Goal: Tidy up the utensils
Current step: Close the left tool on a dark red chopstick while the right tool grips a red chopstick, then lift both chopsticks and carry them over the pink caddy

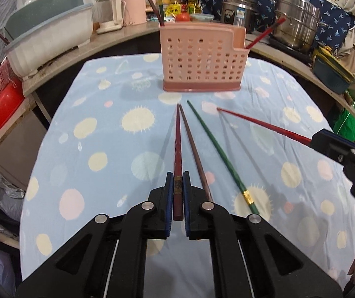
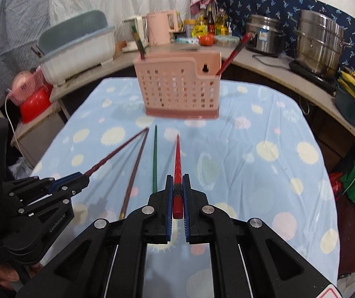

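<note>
Just slender dark red chopstick (image 1: 178, 149)

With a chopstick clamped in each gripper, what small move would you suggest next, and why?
Probably carry the bright red chopstick in the right gripper forward and up toward the pink holder, to its right end, where a matching red chopstick already stands. The left gripper likewise holds a dark red chopstick; the brown chopstick and green chopstick lie on the cloth.

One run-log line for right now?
left gripper: shut on dark red chopstick | right gripper: shut on red chopstick | pink holder: ahead
</note>
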`<action>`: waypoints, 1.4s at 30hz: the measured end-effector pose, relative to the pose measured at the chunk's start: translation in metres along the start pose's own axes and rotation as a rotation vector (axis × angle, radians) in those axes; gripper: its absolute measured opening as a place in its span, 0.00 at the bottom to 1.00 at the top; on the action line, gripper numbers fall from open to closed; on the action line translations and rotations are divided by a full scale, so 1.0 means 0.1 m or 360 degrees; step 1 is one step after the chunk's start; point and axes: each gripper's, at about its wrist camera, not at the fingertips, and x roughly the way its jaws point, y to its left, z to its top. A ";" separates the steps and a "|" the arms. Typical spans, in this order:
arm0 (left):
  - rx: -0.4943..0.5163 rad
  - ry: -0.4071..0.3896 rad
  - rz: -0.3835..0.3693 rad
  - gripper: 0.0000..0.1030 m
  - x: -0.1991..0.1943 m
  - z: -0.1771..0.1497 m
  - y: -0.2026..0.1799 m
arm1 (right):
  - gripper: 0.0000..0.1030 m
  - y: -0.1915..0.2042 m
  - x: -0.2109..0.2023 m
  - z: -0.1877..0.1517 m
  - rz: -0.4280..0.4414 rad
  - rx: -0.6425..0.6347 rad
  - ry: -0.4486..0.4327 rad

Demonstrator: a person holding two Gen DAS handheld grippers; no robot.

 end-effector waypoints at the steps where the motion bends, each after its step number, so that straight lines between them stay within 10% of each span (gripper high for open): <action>1: 0.0002 -0.0016 0.0002 0.07 -0.03 0.06 0.00 | 0.07 -0.01 -0.04 0.06 0.0006 0.0006 -0.0024; 42: 0.0109 -0.0673 0.0009 0.07 -0.78 2.82 -0.09 | 0.07 -0.11 -0.44 2.90 0.0100 -0.0005 -0.0695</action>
